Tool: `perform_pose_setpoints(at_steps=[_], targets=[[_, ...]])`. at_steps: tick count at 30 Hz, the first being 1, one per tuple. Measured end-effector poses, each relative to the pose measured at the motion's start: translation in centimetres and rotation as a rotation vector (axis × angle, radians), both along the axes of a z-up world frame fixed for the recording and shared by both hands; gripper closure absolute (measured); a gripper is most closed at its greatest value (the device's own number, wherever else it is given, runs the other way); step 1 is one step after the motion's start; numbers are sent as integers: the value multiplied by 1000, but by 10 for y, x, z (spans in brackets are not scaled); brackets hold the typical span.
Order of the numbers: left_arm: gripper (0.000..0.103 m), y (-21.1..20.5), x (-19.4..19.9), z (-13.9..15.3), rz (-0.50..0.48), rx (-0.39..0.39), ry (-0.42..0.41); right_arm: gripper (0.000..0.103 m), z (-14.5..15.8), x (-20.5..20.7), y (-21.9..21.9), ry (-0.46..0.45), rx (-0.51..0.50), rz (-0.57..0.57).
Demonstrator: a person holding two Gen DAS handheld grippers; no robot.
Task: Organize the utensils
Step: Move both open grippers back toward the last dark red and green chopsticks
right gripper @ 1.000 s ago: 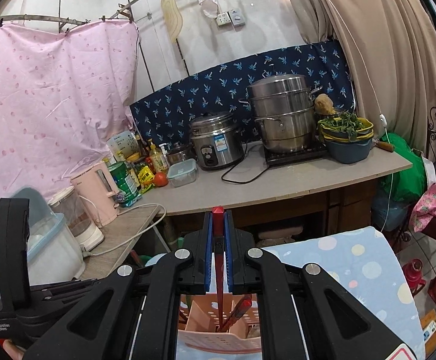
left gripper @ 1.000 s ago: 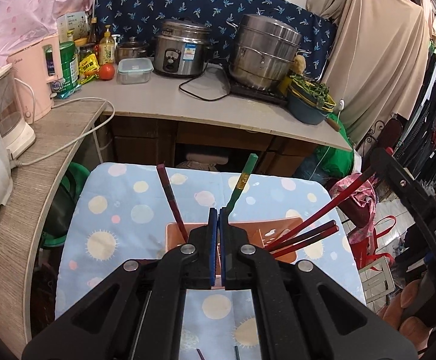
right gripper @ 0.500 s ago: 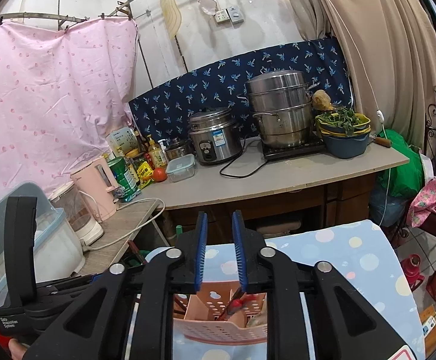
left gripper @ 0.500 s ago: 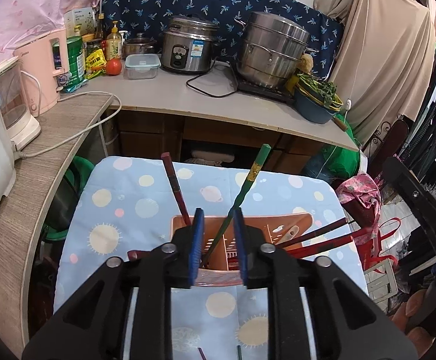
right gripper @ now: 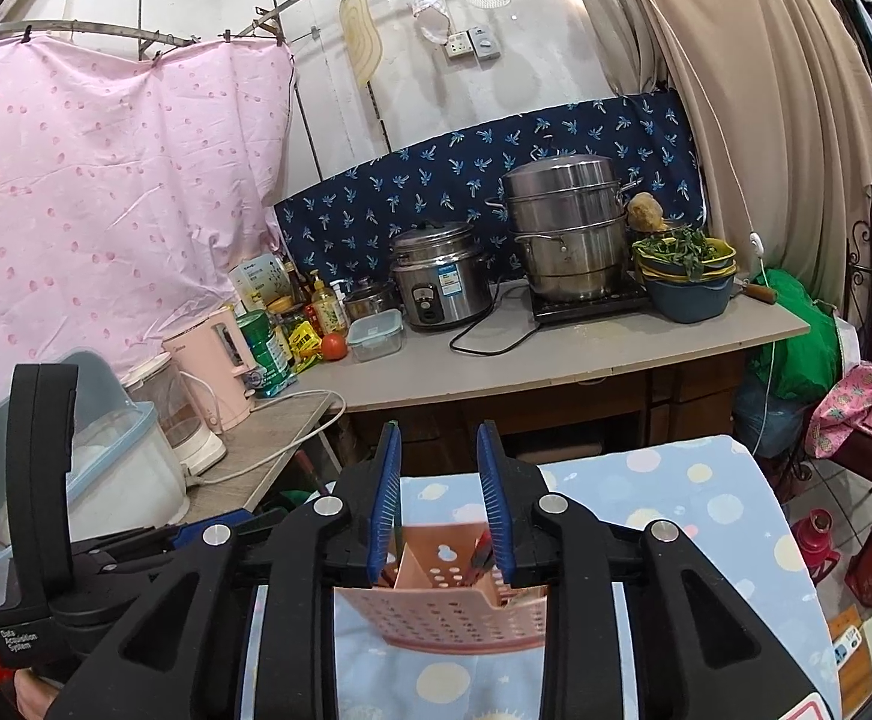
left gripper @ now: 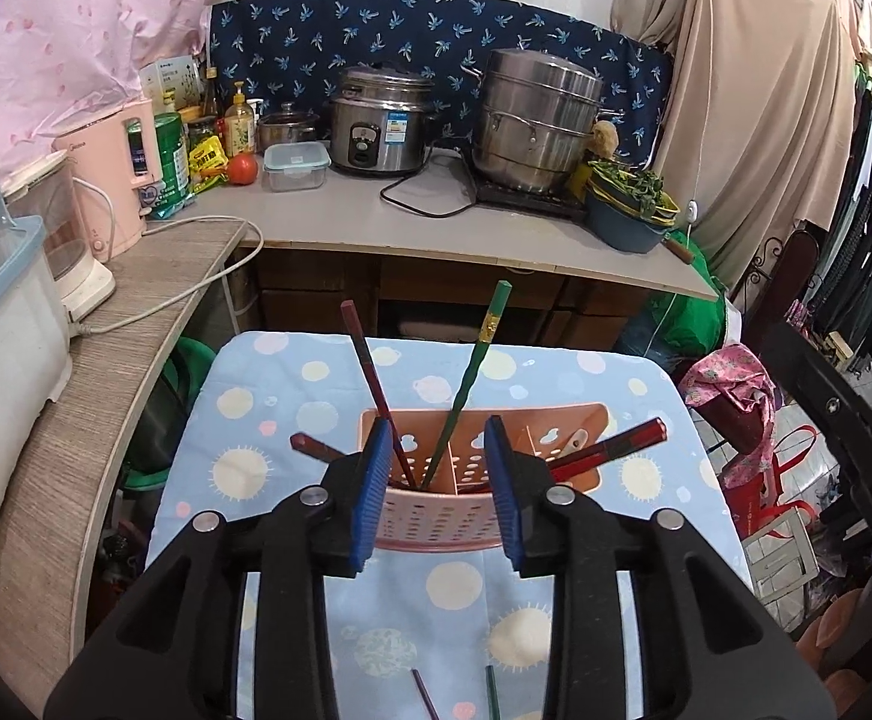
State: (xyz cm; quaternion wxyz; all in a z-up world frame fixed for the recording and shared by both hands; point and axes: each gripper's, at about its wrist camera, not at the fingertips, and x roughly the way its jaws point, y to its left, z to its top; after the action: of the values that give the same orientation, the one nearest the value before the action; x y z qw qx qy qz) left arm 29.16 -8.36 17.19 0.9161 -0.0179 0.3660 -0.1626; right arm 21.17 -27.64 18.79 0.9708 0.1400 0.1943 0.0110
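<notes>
Chopsticks lie lengthwise on the tablecloth's near edge, under my left gripper, whose empty jaws have just been opening.

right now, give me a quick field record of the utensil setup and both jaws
holder: pink utensil basket on the dotted blue cloth
standing in it: green chopstick, dark red chopstick
leaning right: red chopsticks
still on cloth: two chopstick ends near the bottom edge
left gripper: jaws just opened, nothing between them
right gripper: jaws just opened, nothing gripped
</notes>
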Motion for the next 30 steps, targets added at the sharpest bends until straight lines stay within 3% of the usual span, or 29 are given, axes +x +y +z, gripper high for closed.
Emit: perform_pose_setpoints(at_steps=[20, 30], targets=[[69, 14, -76, -13, 37, 58, -31, 77, -33, -84, 18, 59, -1, 23], [64, 19, -109, -24, 70, 97, -43, 76, -64, -118, 28, 129, 10, 42]])
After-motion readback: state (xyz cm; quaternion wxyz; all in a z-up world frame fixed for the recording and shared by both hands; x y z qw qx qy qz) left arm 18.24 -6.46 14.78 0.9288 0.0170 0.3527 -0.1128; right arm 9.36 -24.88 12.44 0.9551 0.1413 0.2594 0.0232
